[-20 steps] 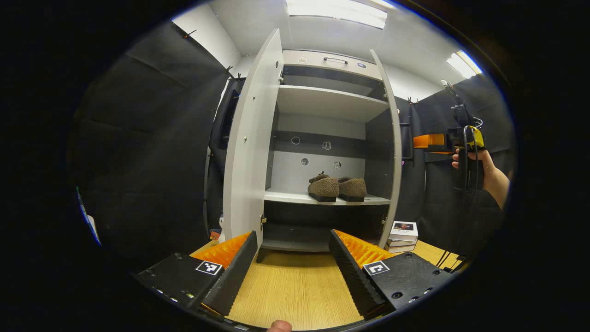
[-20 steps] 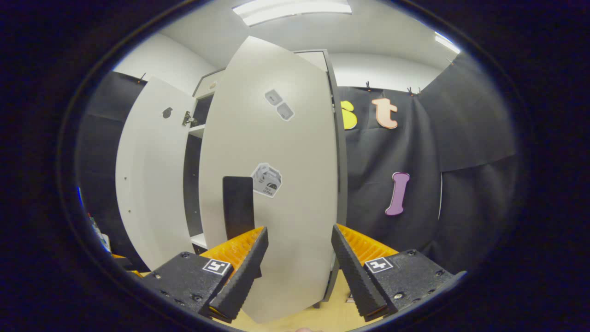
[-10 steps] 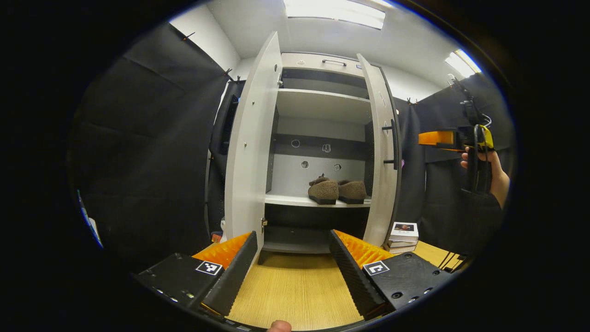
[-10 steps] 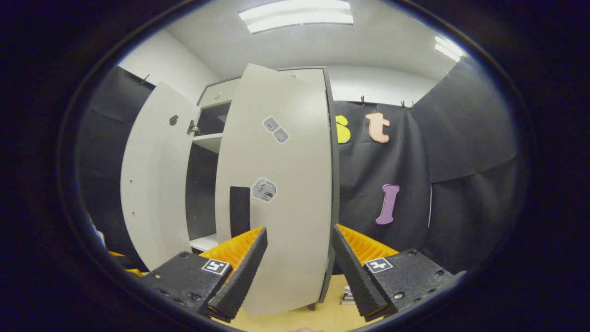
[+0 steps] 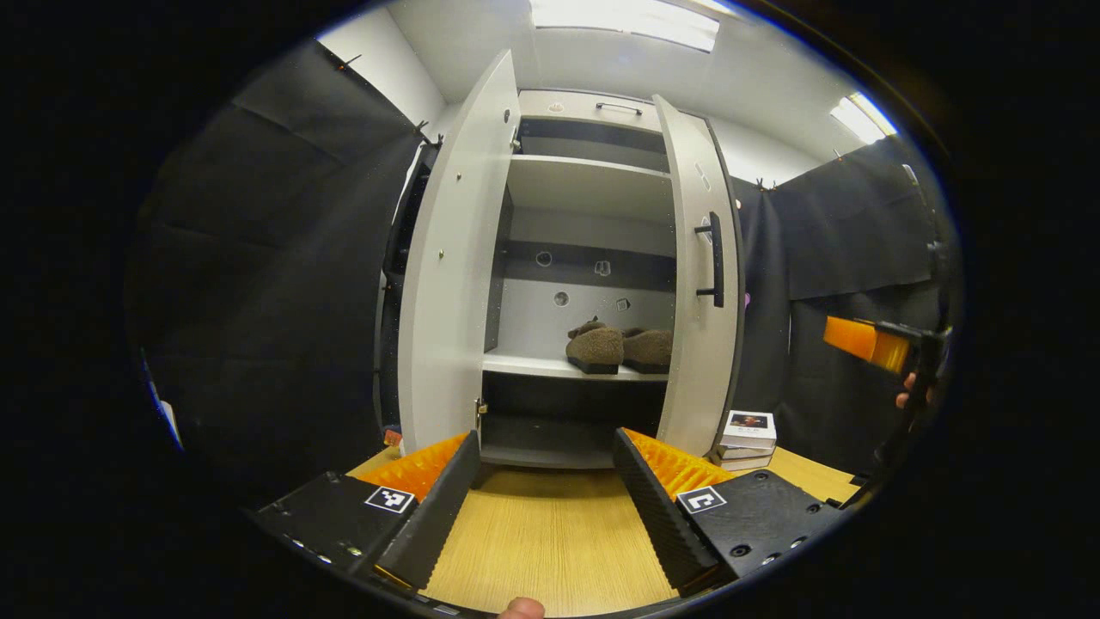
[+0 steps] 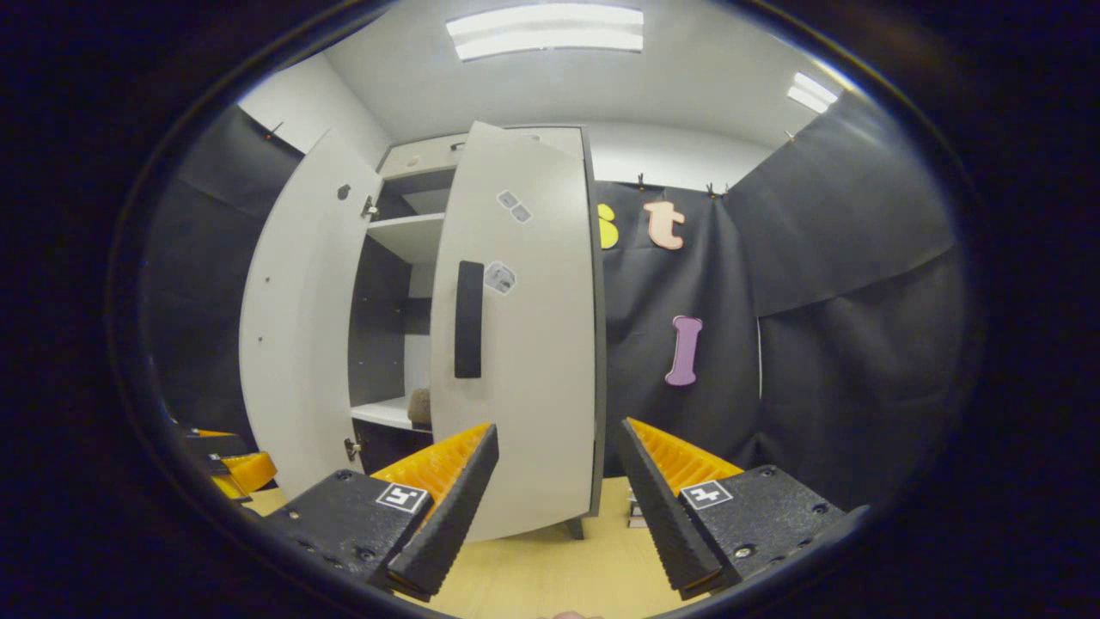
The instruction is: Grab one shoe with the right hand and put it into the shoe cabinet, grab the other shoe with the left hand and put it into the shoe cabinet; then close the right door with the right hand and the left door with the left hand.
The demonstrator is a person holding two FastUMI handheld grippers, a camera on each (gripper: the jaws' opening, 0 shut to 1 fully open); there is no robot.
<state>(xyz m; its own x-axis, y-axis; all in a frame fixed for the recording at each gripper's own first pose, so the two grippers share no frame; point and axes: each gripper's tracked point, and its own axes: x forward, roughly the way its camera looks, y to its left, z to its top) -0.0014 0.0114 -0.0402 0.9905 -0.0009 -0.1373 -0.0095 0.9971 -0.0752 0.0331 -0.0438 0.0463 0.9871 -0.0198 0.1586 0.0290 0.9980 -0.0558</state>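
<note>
Two brown fuzzy shoes (image 5: 612,348) sit side by side on the middle shelf of the grey shoe cabinet (image 5: 593,185). The left door (image 5: 447,275) stands wide open. The right door (image 5: 700,284), with a black handle (image 5: 715,258), is swung most of the way in and partly hides the right shoe. My left gripper (image 5: 543,494) is open and empty, low over the wooden floor before the cabinet. My right gripper (image 6: 554,481) is open and empty, a little back from the right door (image 6: 516,344); it also shows at the far right in the left gripper view (image 5: 868,344), held by a hand.
A small stack of books (image 5: 748,434) lies on the wooden floor (image 5: 550,542) beside the cabinet's right foot. Black cloth walls surround the booth. The cabinet's upper shelf (image 5: 584,185) is bare.
The right door has swung further toward closing, now covering part of the shoes. My right gripper has drawn back and dropped lower, away from the door. My left gripper has barely moved.
</note>
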